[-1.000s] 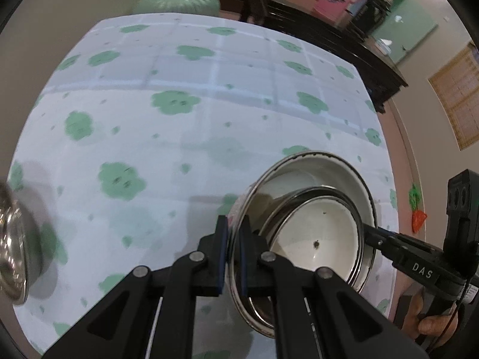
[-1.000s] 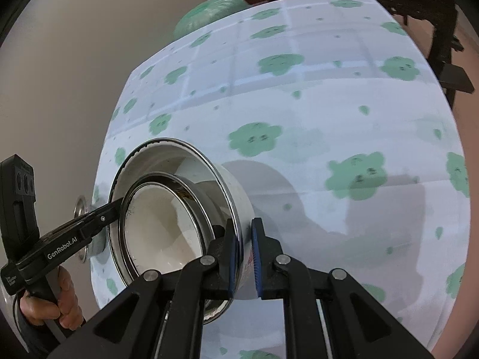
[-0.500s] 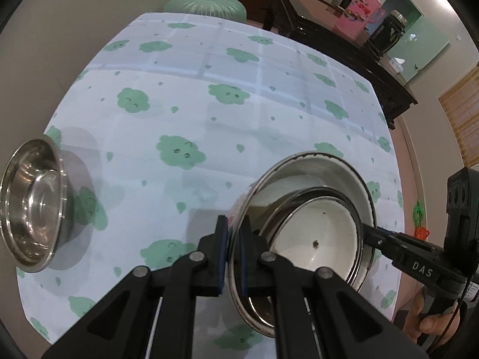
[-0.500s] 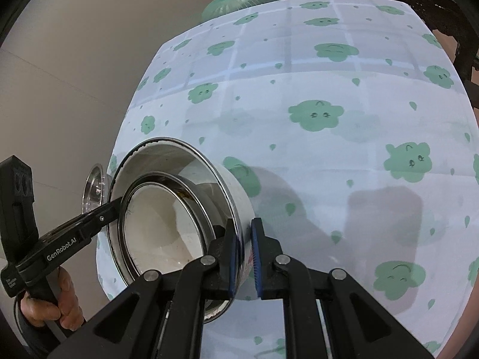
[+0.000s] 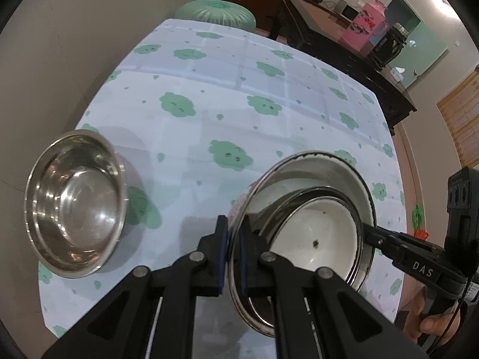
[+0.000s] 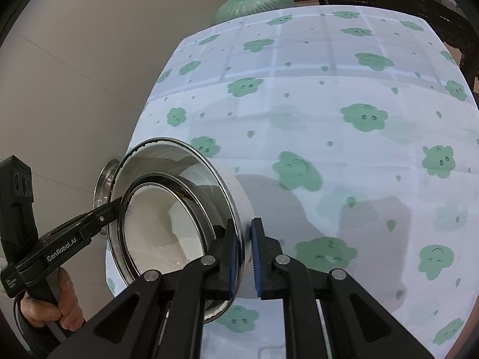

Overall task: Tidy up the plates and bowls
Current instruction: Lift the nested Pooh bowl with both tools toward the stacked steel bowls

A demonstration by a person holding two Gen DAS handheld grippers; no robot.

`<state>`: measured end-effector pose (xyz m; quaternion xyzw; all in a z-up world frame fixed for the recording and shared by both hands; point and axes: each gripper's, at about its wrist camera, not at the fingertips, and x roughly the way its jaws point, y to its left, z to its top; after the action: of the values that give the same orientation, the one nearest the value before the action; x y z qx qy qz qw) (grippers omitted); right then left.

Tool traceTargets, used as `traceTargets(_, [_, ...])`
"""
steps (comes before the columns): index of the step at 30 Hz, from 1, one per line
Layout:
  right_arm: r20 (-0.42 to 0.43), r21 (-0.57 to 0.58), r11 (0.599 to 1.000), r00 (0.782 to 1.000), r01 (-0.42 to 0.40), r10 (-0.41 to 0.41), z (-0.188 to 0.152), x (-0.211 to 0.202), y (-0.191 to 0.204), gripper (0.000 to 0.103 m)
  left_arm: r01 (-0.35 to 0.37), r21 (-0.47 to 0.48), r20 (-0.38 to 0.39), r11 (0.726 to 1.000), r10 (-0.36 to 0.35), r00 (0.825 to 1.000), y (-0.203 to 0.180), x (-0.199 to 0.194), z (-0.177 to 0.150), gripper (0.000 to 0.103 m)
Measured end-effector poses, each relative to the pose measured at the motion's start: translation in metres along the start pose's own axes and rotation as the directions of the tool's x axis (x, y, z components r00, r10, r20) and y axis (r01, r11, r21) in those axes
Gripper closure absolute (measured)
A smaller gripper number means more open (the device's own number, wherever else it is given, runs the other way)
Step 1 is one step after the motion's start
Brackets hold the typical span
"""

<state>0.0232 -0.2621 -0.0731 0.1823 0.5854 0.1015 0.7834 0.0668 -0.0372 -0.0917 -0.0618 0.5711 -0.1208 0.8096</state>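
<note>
A large white enamel bowl (image 5: 314,173) with a steel rim hangs tilted above the table, and a smaller white bowl (image 5: 314,233) is nested inside it. My left gripper (image 5: 232,224) is shut on its near rim. My right gripper (image 5: 366,234) is shut on the opposite rim. In the right wrist view the right gripper (image 6: 244,233) clamps the large bowl's wall (image 6: 233,191), the smaller bowl (image 6: 161,227) lies within, and the left gripper (image 6: 115,206) bites the far rim. An empty stainless steel bowl (image 5: 74,203) rests on the table to the left; only its edge (image 6: 103,182) peeks out behind the held bowl.
The table wears a white cloth with green cloud prints (image 5: 239,104) (image 6: 344,74). A green stool (image 5: 215,12) stands past the far end. Dark wooden furniture (image 5: 344,48) runs along the right. A hand (image 6: 51,308) grips the left tool's handle.
Both grippers have carried the nested bowls across the table toward the steel bowl, which slid from the left edge fully into the left wrist view. Both grips are unchanged.
</note>
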Motion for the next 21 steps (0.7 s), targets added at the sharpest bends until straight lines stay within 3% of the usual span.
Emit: traceTargets(21, [0.024, -0.043, 0.999, 1.000, -0.017, 0.018, -0.004, 0.021, 0.101, 0.093, -0.005, -0.018, 0.054, 1.000, 0.006, 0.998, 0.091, -0.047, 0.005, 0.100])
